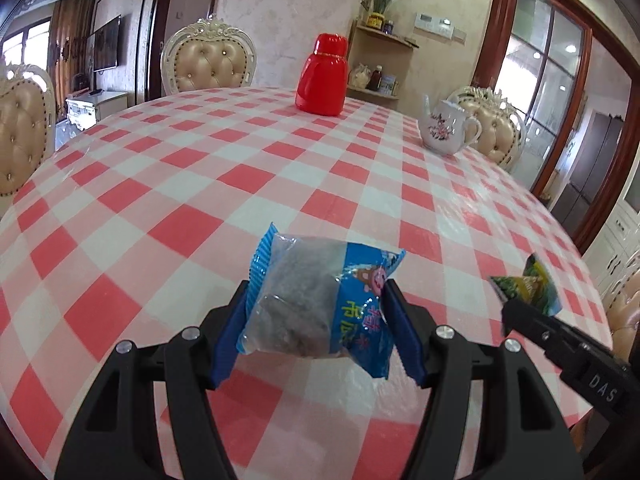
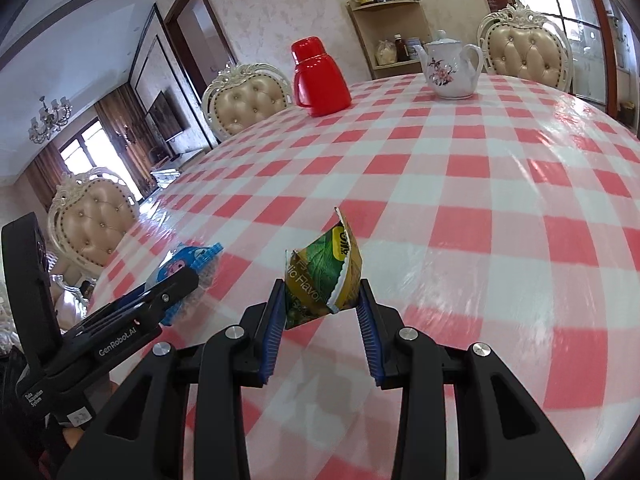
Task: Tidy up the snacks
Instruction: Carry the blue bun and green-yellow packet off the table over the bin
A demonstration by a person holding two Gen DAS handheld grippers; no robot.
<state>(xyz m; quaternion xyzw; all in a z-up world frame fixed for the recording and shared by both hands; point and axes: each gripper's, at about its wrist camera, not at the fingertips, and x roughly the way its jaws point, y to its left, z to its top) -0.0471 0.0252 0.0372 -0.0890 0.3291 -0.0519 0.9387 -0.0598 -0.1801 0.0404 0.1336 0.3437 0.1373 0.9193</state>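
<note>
Dining room walls, glazed doors and a corner shelf ring a round table under a glossy red-and-white checked cloth. Three tufted cream chairs show at its far and left edges, one directly behind the table in the left wrist view. A red flask stands upright near the far edge, and a white floral teapot stands to its right, well apart from it.

Nearer, both tools are held above the cloth, side by side. The left gripper has its blue pads pressed against the two sides of a blue packet, clear-fronted with dark contents, which sits tilted between the fingers and off the table. From the right wrist view the same packet pokes out past the left tool's black finger, at lower left.

The right gripper pinches a green packet, small and roughly triangular, with one corner pointing up; its lower part sits between the pads. It appears to hang clear of the cloth, though the motion blur there makes that hard to confirm. In the left wrist view the green packet shows at the right edge, near the blue one but not touching it.
</note>
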